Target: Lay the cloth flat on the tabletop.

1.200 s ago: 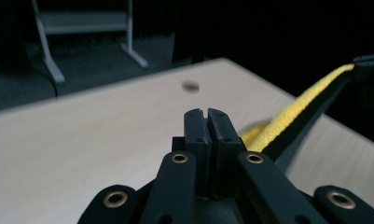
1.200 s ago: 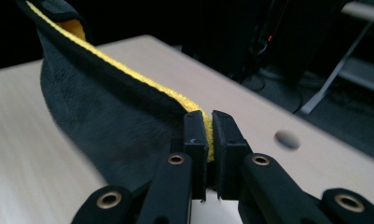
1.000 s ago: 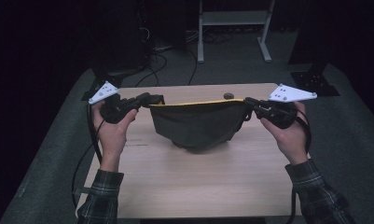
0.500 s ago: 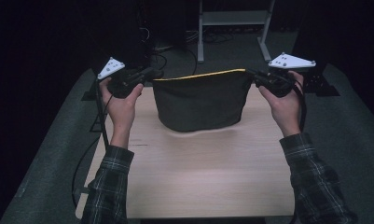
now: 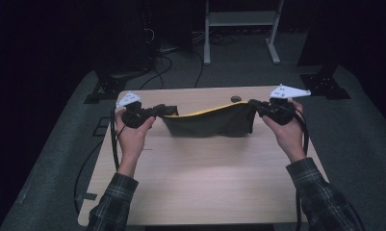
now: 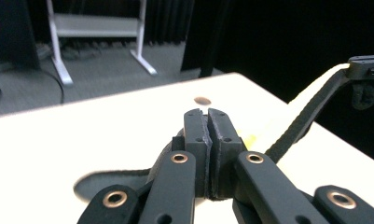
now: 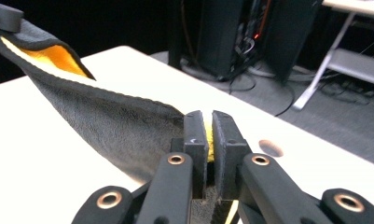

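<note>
The cloth (image 5: pixel 207 122) has sunk to the table (image 5: pixel 205 183), both grippers (image 5: pixel 164 109) (image 5: pixel 253 104) clamped on its corners.

A dim lab or studio is suggested. A pale wooden table (image 5: pixel 205 192) is ringed by black curtains (image 5: pixel 60 38), floor cables (image 5: pixel 176 62) and a grey metal stand (image 5: pixel 238 29).

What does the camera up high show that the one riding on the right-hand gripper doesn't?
High view alone: both of the person's hands, the plaid sleeves, and the whole dark cloth stretched between the left gripper and right gripper. Right gripper view alone: its jaws pinching the cloth's corner up close, the fuzzy weave, the orange-yellow lining. Both share the cloth, the wooden table and its small round hole.
</note>
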